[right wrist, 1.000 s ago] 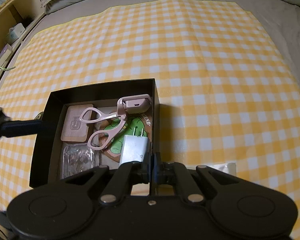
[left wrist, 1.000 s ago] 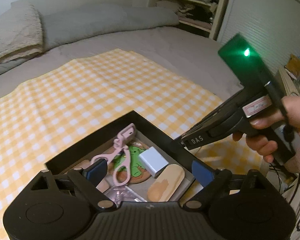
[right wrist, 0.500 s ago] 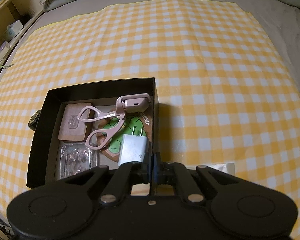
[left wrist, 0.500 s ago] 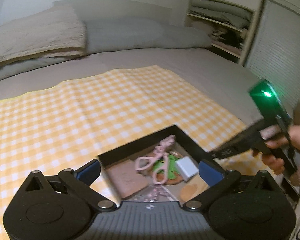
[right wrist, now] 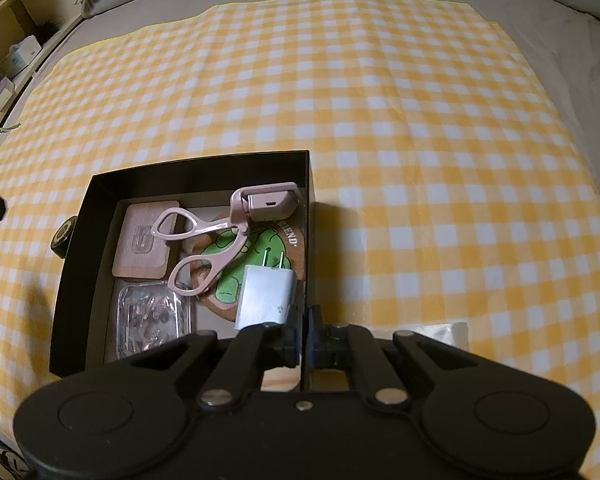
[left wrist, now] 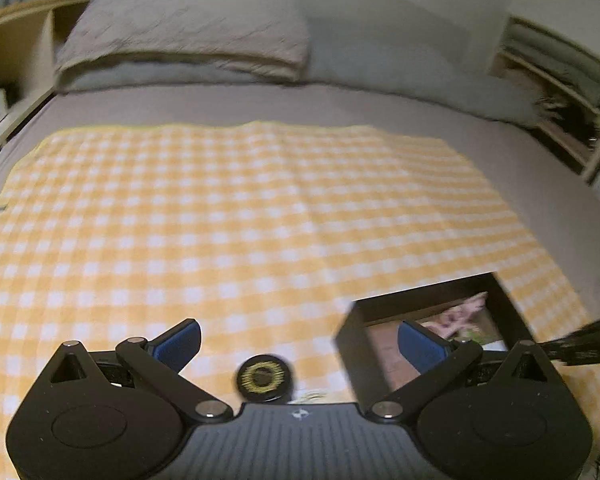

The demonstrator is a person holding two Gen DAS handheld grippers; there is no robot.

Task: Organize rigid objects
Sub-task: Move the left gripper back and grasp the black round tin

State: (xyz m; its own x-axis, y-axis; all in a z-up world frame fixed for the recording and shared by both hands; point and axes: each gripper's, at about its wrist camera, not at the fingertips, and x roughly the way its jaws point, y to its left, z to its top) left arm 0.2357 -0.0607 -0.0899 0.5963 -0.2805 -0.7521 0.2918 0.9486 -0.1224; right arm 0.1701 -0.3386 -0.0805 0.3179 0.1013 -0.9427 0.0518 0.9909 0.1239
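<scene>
Step in hand: we reach for the round cap (left wrist: 265, 376) on the cloth (left wrist: 236, 216), just beside the box (right wrist: 204, 172). Left hand-held gripper (left wrist: 298, 342) wide, empty; right hand-held gripper (right wrist: 302, 338) pinches box wall. Next: straddle cap, close.

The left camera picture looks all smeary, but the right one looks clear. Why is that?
Left wrist view: motion blur smears the checked cloth and the black box, and the room is dim. Right wrist view: sharp, so the pink eyelash curler and white charger read clearly; the fisheye lens bends the cloth's straight lines.
</scene>
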